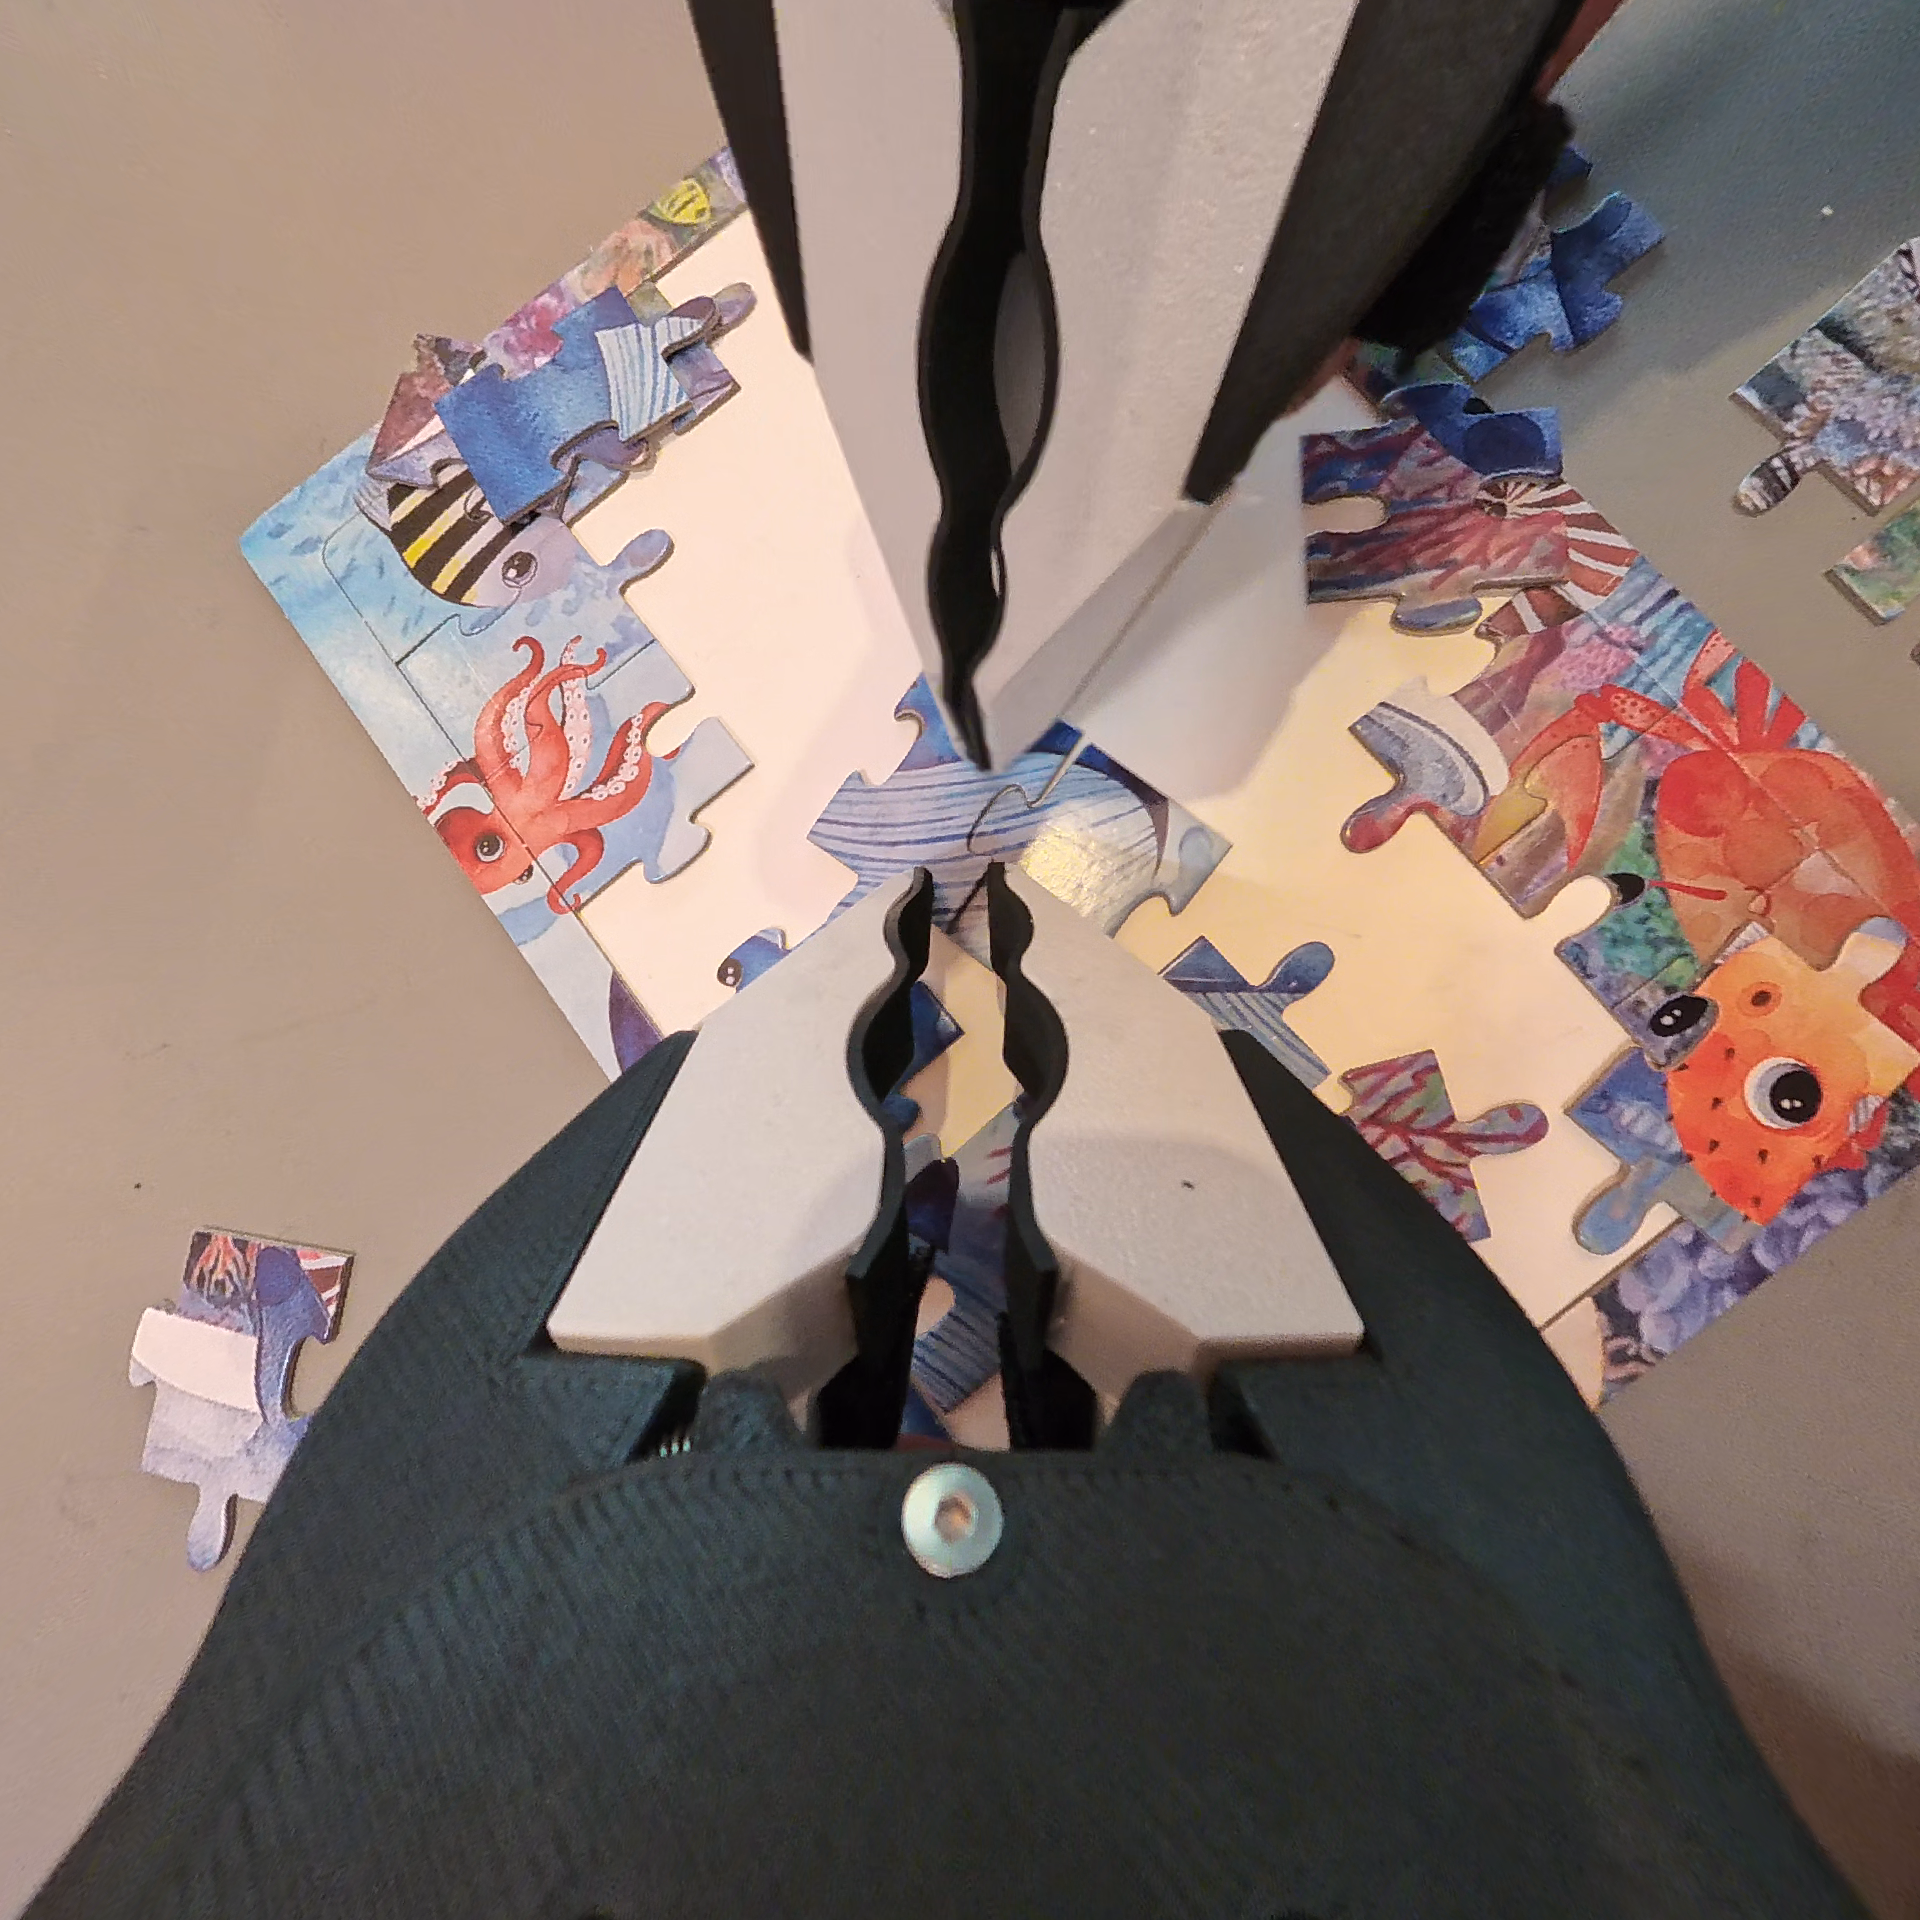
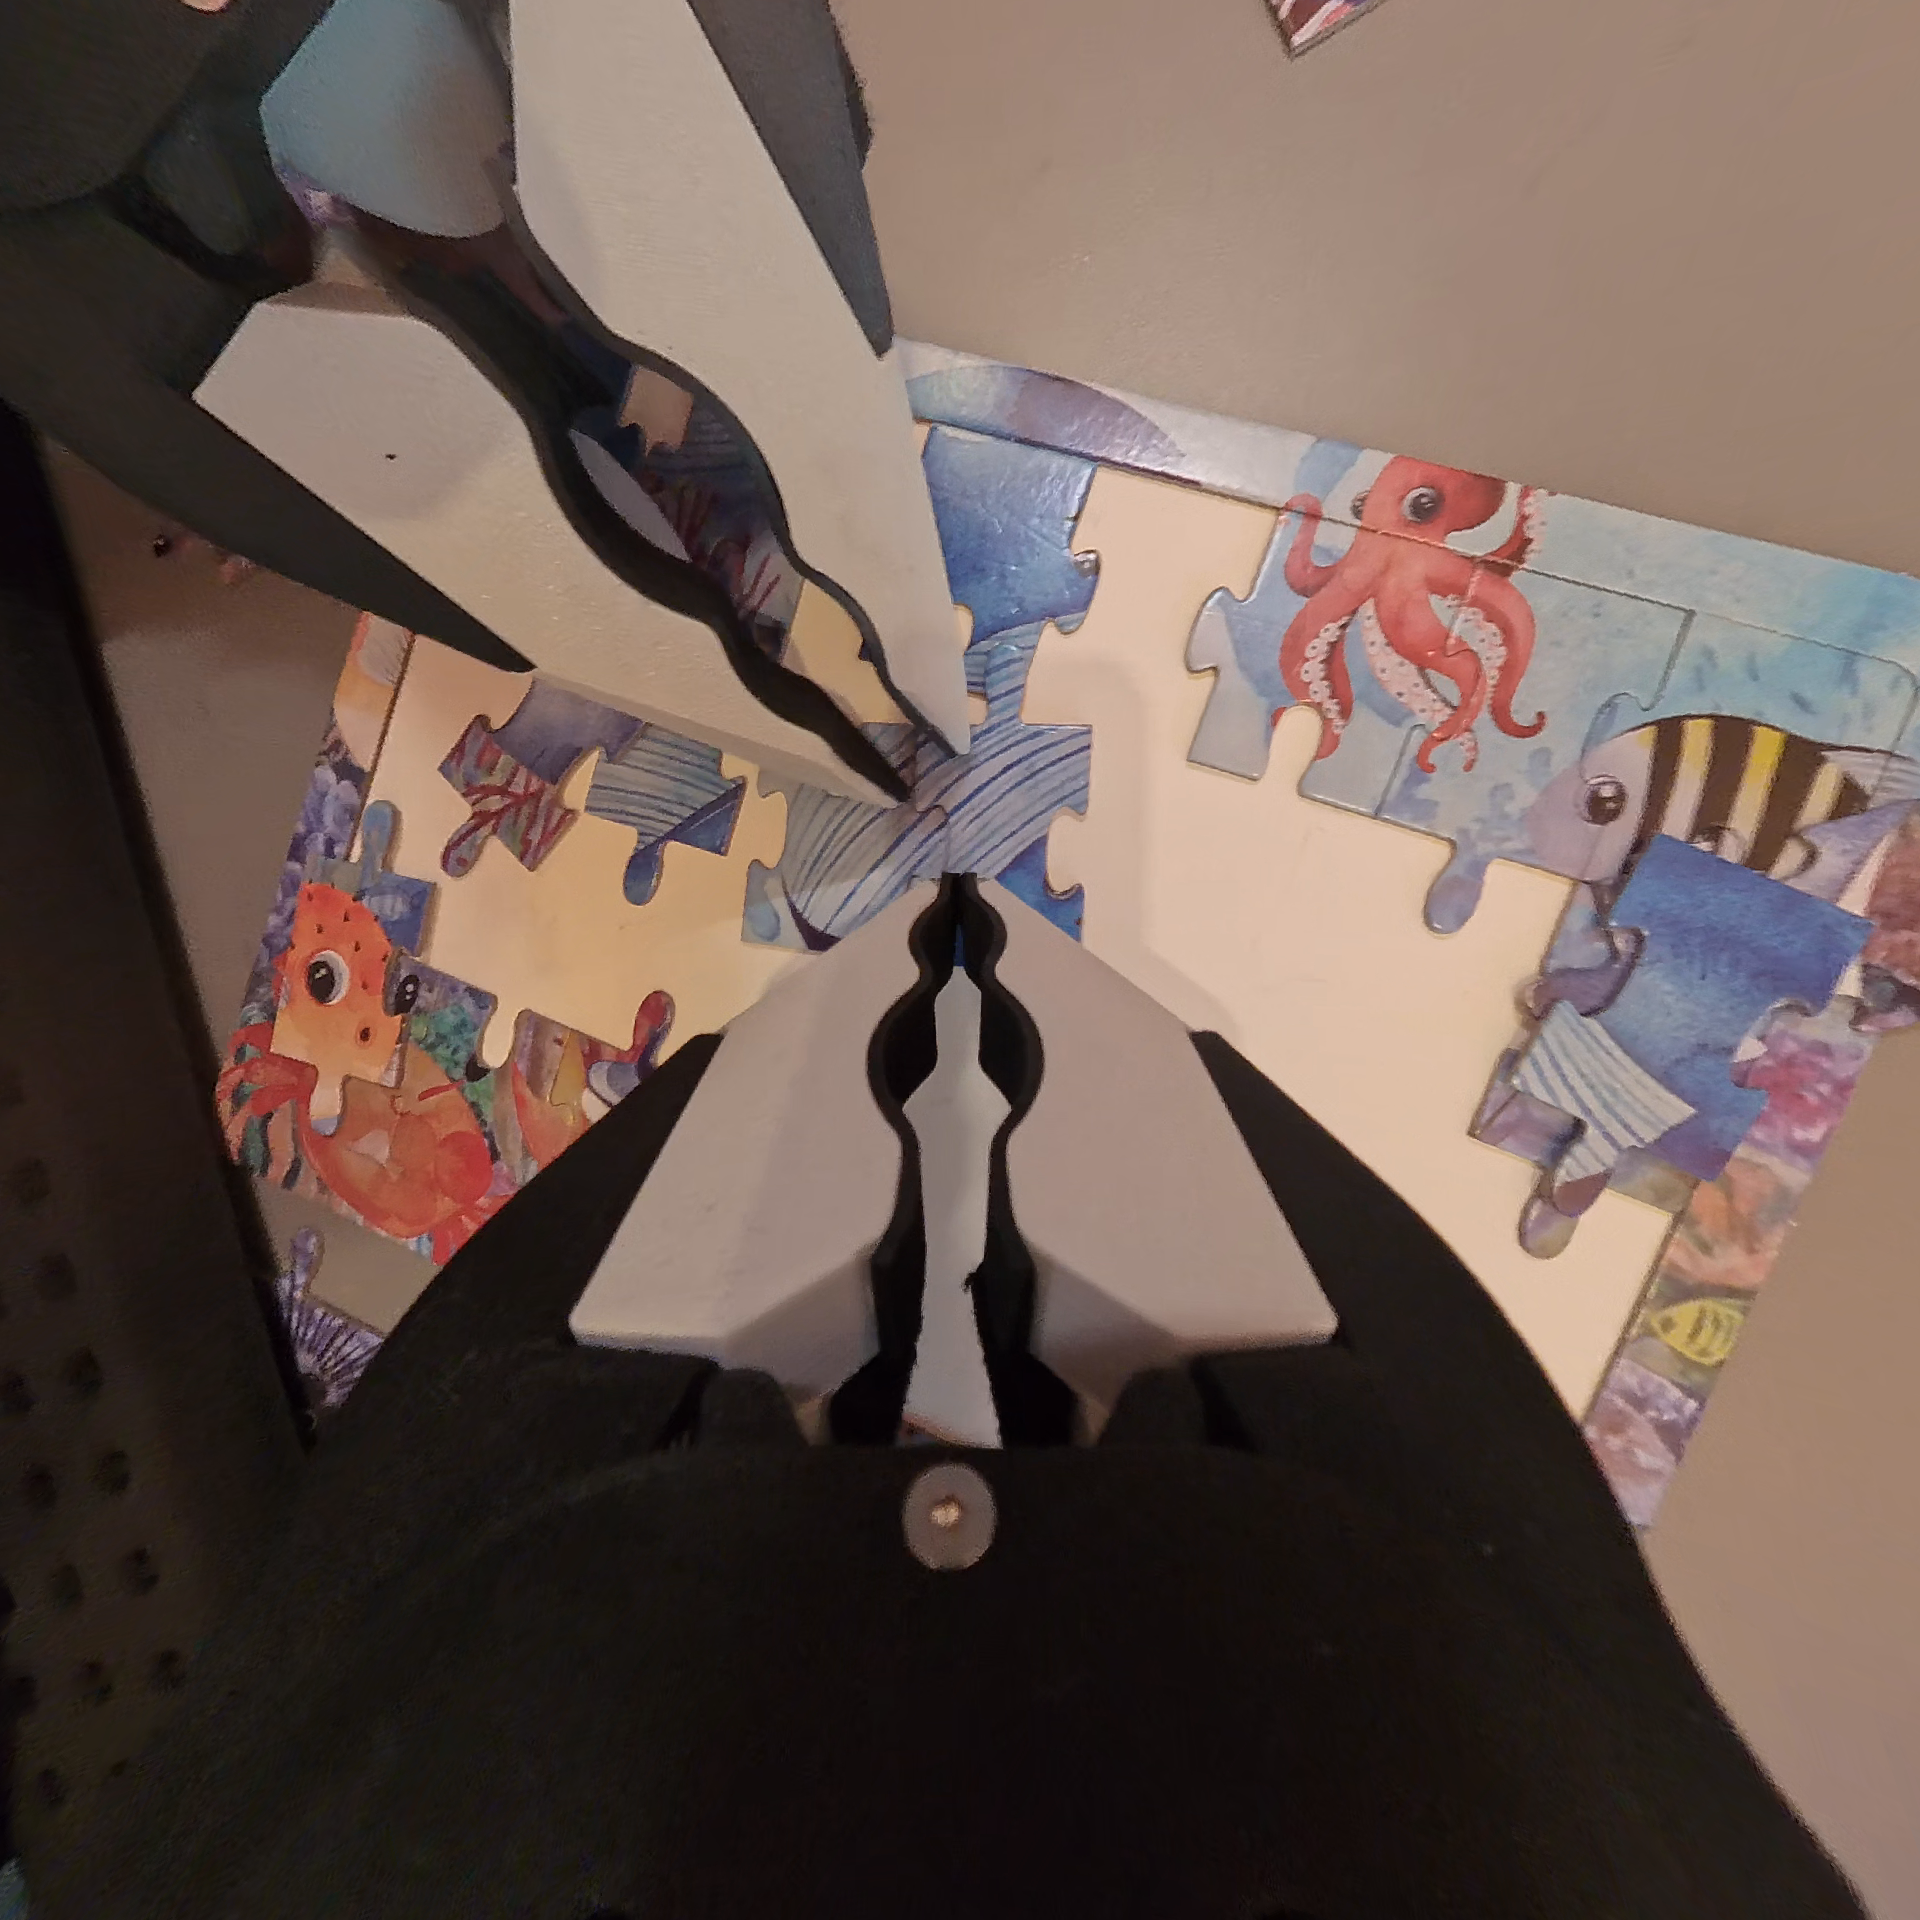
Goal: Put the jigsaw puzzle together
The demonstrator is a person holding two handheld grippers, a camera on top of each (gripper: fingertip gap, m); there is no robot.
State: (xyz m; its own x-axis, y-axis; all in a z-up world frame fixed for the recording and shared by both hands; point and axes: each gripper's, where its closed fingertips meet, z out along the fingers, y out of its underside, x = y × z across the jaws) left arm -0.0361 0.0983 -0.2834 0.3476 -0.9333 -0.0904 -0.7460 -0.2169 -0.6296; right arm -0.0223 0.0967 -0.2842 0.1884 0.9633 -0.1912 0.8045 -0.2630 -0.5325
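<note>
Left gripper [image 1: 956, 883]: dark body fills the near field of its own view, the 2 fingers drawn to a narrow gap, tips down on the blue-striped whale pieces [image 1: 997, 821] at mid-tray. Whether the tips pinch an edge or only press on the surface cannot be told from this angle.

Right gripper [image 2: 958, 883]: black body nearest in its view, fingers closed almost tip to tip, resting at the edge of the same striped pieces [image 2: 997, 800]. In the left wrist view it enters from the top, its tips [image 1: 977, 743] meeting the left gripper's across the striped pair.

Puzzle tray [image 1: 790, 582]: flat, cream floor, printed sea-scene border, lying on the grey table [image 1: 208, 935]. Contents, near to far in the left wrist view:
- coral piece [image 1: 1439, 1122] and small striped piece [image 1: 1257, 987], loose on the cream floor;
- orange fish [image 1: 1766, 1081] and red crab [image 1: 1766, 821] block, seated along the right side;
- red octopus [image 1: 551, 758] and striped fish [image 1: 457, 530] pieces, joined along the left side;
- a stack of loose blue pieces [image 1: 561, 416] piled on the far left corner.

Outside the tray: 1 loose piece [image 1: 239, 1371] on the table at near left; several more [image 1: 1839, 405] at far right.
</note>
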